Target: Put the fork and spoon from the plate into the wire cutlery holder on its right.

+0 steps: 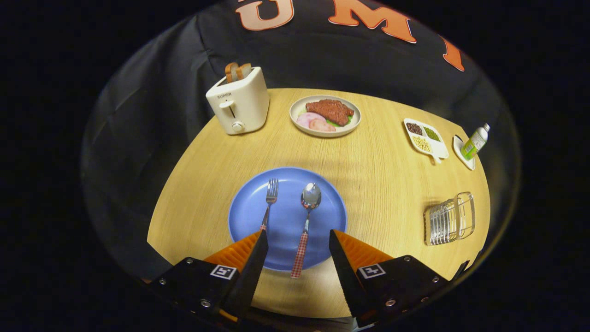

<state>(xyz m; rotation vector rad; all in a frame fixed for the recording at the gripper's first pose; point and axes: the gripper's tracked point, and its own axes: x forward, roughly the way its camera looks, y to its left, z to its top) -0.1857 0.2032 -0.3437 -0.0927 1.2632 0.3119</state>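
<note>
Jaws of the gripper point(298, 237) stand wide, holding nothing. Spoon point(306, 224) lies between them on the blue plate point(286, 219), handle nearest, long axis running near-to-far. Fork point(269, 199) parallel, left. Wire cutlery holder point(449, 219) far right on the counter point(378, 152).

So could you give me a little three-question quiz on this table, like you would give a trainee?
1. True or false: the fork and the spoon both lie on the blue plate.
2. Which piece has its handle between the fingers of the open gripper? A) fork B) spoon C) neither
3. Fill in: the wire cutlery holder stands on the table to the ____ of the blue plate.

Key:
1. True.
2. B: the spoon's checked handle lies between the fingers, while the fork's handle runs under the left finger.
3. Right.
</note>
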